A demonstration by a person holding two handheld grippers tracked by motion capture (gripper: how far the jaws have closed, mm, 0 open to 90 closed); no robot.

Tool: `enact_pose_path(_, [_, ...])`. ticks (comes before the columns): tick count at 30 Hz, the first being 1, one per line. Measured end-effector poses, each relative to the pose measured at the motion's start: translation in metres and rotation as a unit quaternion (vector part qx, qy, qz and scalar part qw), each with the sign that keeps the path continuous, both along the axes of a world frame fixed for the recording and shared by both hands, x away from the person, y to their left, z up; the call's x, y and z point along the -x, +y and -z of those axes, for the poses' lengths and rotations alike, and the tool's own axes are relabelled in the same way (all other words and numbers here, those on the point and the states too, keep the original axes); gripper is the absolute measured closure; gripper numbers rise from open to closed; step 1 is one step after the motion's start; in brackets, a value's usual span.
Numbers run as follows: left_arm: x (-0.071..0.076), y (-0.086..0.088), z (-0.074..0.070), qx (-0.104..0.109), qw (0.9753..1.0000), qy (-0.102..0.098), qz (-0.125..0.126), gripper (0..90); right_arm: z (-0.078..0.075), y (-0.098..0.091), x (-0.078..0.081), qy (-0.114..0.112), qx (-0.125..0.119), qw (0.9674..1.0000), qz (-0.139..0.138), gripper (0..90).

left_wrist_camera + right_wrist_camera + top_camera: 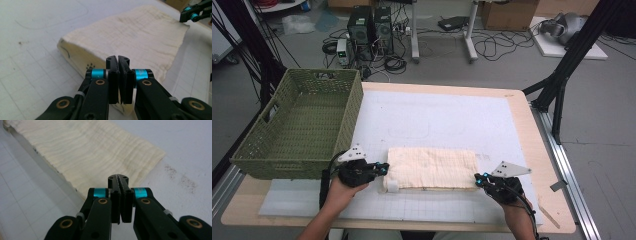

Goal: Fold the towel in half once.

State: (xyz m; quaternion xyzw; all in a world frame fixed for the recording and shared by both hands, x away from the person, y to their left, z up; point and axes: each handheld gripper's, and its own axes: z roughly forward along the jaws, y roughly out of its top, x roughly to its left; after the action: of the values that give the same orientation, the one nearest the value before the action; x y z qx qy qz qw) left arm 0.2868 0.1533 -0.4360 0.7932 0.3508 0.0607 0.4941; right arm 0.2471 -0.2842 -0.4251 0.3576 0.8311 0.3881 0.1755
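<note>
- L gripper (384, 169) and R gripper (479, 179): jaws pinched shut, each on a near corner of the folded cream cloth (432, 167).
- Cloth lies flat between them on white mat (437, 120), long axis left-right.
- Pinched fabric itself hidden behind jaws.
- Green basket (347, 125) far left.

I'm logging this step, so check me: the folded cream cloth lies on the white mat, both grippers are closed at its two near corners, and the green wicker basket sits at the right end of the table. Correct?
Not quite. The green wicker basket sits at the left end of the table, as the high view shows. The rest holds: the folded cream cloth lies on the white mat, with the left gripper and right gripper closed at its two near corners.
</note>
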Motion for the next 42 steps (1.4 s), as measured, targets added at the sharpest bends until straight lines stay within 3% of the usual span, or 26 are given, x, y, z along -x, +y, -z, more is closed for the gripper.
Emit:
enact_pose_path(2, [0.000, -0.001, 0.004, -0.020, 0.9998, 0.006, -0.001, 86.6, 0.004, 0.003, -0.001, 0.010, 0.014, 0.9999, -0.003, 89.3])
enact_pose_path(5, [-0.002, -0.003, 0.006, -0.028, 0.9996, 0.010, -0.006, 82.5, 0.007, 0.006, -0.002, 0.019, 0.029, 0.9994, -0.004, 83.6])
enact_pose_path(7, [-0.004, -0.003, 0.004, -0.028, 0.9993, 0.000, -0.025, 66.5, 0.006, 0.004, -0.003, 0.015, 0.018, 0.9997, 0.001, 78.7])
enact_pose_path(10, [-0.010, -0.002, -0.001, -0.018, 0.9987, -0.016, -0.045, 59.8, 0.000, -0.001, -0.005, 0.003, -0.011, 0.9999, 0.013, 73.1])
enact_pose_path(13, [-0.021, -0.004, -0.007, -0.014, 0.9983, -0.026, -0.051, 58.6, -0.004, -0.002, -0.011, -0.009, -0.023, 0.9995, 0.021, 68.9])
enact_pose_path(17, [-0.037, -0.013, -0.010, -0.019, 0.9977, -0.038, -0.052, 60.9, -0.008, 0.003, -0.027, -0.023, -0.024, 0.9991, 0.024, 68.3])
enact_pose_path(20, [-0.045, -0.019, -0.006, -0.025, 0.9964, -0.060, -0.056, 70.6, -0.008, 0.010, -0.043, -0.032, -0.016, 0.9991, 0.023, 71.6])
enact_pose_path(25, [-0.060, -0.029, 0.000, -0.041, 0.9956, -0.052, -0.067, 71.5, -0.003, 0.026, -0.069, -0.019, -0.005, 0.9995, 0.025, 71.8])
enact_pose_path(28, [-0.065, -0.037, 0.003, -0.073, 0.9936, -0.050, -0.070, 71.6, 0.002, 0.036, -0.081, -0.017, 0.000, 0.9995, 0.025, 73.3])
enact_pose_path(30, [-0.068, -0.041, 0.007, -0.101, 0.9916, -0.044, -0.069, 76.4, 0.006, 0.042, -0.088, -0.011, 0.000, 0.9995, 0.031, 74.1])
enact_pose_path(36, [-0.068, -0.046, 0.010, -0.133, 0.9869, -0.054, -0.073, 81.2, 0.018, 0.045, -0.095, 0.009, 0.024, 0.9986, 0.047, 75.0])
enact_pose_path(42, [-0.067, -0.045, 0.010, -0.137, 0.9857, -0.050, -0.085, 85.5, 0.021, 0.021, -0.091, 0.002, 0.023, 0.9950, 0.097, 78.7])
